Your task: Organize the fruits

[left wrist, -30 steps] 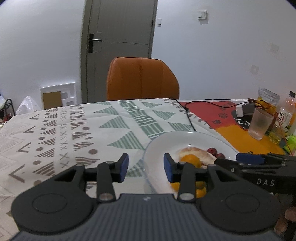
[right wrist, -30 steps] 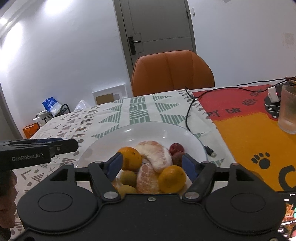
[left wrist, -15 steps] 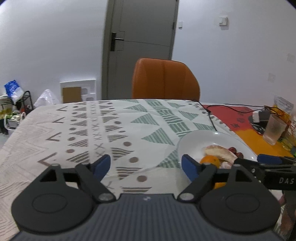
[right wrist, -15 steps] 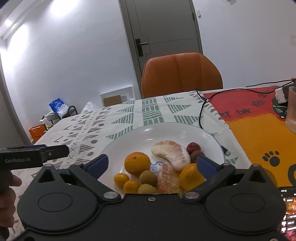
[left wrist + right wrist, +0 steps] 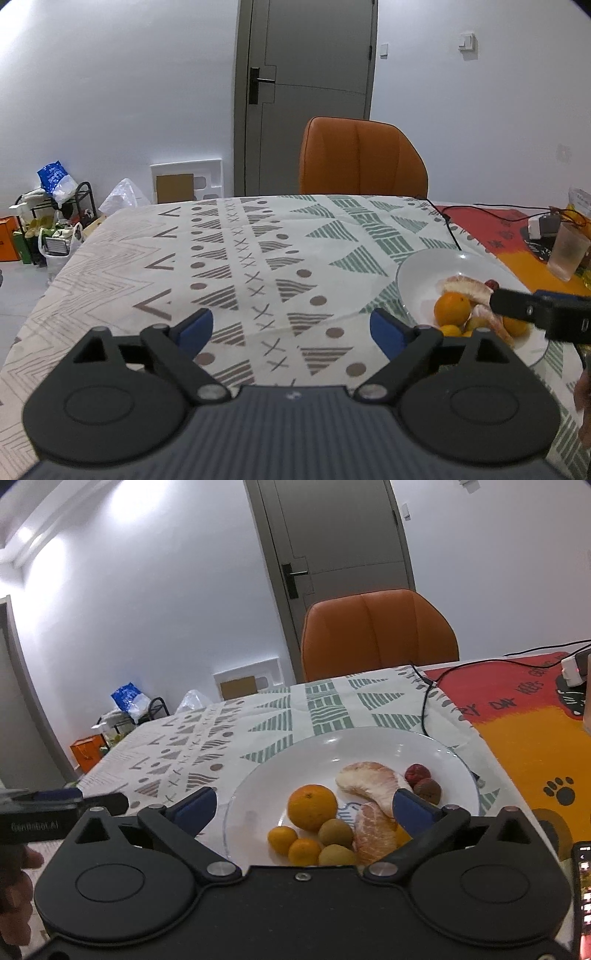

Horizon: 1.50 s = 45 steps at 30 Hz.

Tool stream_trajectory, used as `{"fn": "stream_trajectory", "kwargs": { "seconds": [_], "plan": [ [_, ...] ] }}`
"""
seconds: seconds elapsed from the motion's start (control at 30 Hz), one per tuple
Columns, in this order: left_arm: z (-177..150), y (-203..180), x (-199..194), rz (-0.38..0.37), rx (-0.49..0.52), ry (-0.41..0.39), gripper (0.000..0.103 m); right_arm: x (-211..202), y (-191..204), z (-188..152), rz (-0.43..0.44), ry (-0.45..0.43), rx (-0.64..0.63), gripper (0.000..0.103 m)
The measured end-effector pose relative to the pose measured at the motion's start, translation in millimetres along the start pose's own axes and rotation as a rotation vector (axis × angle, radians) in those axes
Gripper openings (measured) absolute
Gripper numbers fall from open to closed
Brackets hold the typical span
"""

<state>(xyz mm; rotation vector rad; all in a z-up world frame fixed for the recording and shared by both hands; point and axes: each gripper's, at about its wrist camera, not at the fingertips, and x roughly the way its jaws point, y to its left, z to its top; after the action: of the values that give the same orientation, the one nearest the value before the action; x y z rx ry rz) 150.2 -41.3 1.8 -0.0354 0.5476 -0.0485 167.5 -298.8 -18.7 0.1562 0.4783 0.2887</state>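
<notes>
Two tools idle; your right tool (image 5: 303,805) gapes empty just short of the plate (image 5: 458,771); your left tool (image 5: 291,325), jaws widening, holds nothing, likely clearing counter (image 5: 258,258).

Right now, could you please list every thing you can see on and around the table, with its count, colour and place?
Plate: one, white, on the patterned tablecloth.
Large orange: one, orange, on the plate, left side.
Small oranges: at least two, orange, near edge of the plate.
Green-brown fruits: two, beside the small oranges.
Peeled citrus segments: two, pale pink, middle of the plate.
Dark red fruits: two, right of the segments.
Tablecloth: one, white with grey and green shapes.
Mat: one, red and orange, right of the plate.
Cup: one, frosted, on the mat.
Chair: one, orange, behind the table.
Door: one, grey.
Left gripper: opening, nothing between the jaws.
Right gripper: open, empty.
</notes>
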Motion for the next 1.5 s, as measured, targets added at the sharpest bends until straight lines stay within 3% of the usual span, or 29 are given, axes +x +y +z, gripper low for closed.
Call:
{"fn": "stream_trajectory", "kwargs": {
  "seconds": [0.3,0.73,1.3,1.5],
  "plan": [
    [-9,17,-17,0.026,-0.020,-0.001,0.091,-4,14,-1,0.001,-0.002,-0.032,0.103],
    [-19,39,-43,0.069,-0.054,0.000,0.095,-16,33,-5,0.075,-0.025,-0.070,0.103],
    [-26,44,-76,0.115,-0.076,0.001,0.098,-49,29,-5,0.176,-0.012,0.026,0.103],
    [-28,44,-84,0.122,-0.077,0.002,0.098,-55,33,-13,0.195,0.000,0.004,0.103]
  ]
}}
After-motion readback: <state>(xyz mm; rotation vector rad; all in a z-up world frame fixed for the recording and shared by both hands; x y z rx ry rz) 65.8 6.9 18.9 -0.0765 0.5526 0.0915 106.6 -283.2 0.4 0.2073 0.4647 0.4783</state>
